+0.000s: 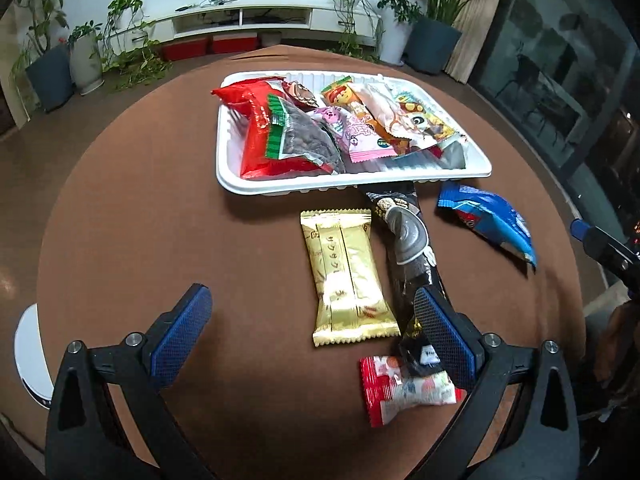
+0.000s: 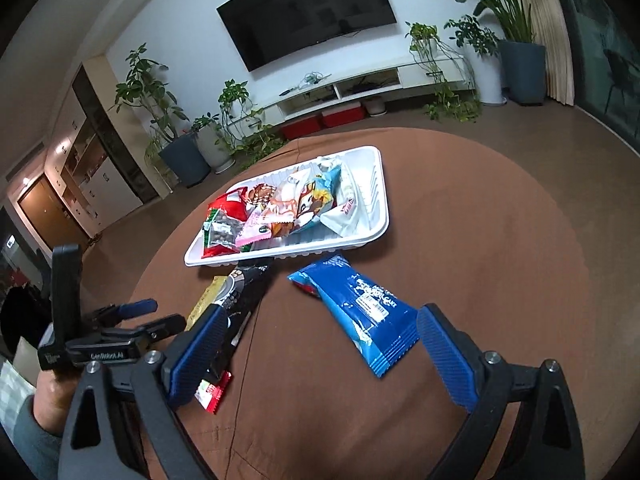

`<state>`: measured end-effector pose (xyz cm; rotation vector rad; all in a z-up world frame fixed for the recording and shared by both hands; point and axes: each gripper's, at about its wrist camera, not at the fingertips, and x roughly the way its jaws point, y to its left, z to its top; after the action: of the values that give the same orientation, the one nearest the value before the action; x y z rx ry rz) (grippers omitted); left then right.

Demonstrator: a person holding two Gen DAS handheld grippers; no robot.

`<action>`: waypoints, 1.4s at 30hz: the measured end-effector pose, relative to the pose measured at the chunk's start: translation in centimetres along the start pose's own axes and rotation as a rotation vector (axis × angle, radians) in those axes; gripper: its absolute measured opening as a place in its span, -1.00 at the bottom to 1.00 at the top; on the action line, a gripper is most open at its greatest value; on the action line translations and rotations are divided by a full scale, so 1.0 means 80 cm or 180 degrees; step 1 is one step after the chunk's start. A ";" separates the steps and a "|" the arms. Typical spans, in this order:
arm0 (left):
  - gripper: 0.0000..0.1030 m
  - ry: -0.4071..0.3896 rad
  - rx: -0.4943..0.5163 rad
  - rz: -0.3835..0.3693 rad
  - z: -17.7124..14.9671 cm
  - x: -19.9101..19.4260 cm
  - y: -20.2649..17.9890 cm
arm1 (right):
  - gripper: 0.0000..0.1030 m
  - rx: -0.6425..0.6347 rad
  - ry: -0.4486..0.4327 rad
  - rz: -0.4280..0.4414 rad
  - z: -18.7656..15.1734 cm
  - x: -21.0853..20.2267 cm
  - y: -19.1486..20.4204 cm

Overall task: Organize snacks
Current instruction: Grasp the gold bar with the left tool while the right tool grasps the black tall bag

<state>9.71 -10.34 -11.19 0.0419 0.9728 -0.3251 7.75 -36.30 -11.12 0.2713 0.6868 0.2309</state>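
Left wrist view: my left gripper [image 1: 312,334] hangs released low in frame; the gold packet [image 1: 347,276] lies between its fingers, below the white tray [image 1: 228,168].

Right wrist view: my right gripper [image 2: 320,356] gapes around the blue packet [image 2: 360,312]. Next, I judge, clamp it and carry it trayward.

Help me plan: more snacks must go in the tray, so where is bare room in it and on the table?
In the white tray, the right end beyond the white packet is bare; the left and middle are piled. On the brown table, the left side is free. In front of the tray it is crowded: gold packet, black packet, blue packet.
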 end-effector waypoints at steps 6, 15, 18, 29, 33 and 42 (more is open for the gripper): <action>0.98 0.0138 0.0041 0.0144 0.023 0.018 0.003 | 0.89 -0.0022 0.0068 -0.0020 -0.007 0.007 -0.001; 0.96 0.0278 0.0177 0.0243 0.041 0.050 -0.003 | 0.88 -0.0048 0.0114 -0.0025 -0.012 0.010 0.000; 0.68 0.0296 0.0187 0.0224 0.045 0.058 -0.003 | 0.88 -0.0062 0.0140 -0.0030 -0.011 0.011 0.002; -0.37 0.0280 0.0326 0.0145 0.061 0.070 -0.012 | 0.88 -0.0138 0.0379 -0.0076 -0.002 0.026 0.030; -0.43 0.0282 0.0358 0.0070 0.061 0.069 -0.007 | 0.88 -0.0234 0.0493 -0.0056 0.004 0.042 0.058; -0.43 0.0157 0.0124 -0.0070 0.042 0.048 0.023 | 0.87 -0.0469 0.0735 -0.0152 0.019 0.096 0.108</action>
<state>14.97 -10.17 -12.62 0.0749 1.0164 -0.3648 13.42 -26.17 -11.76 0.0875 0.8992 0.2683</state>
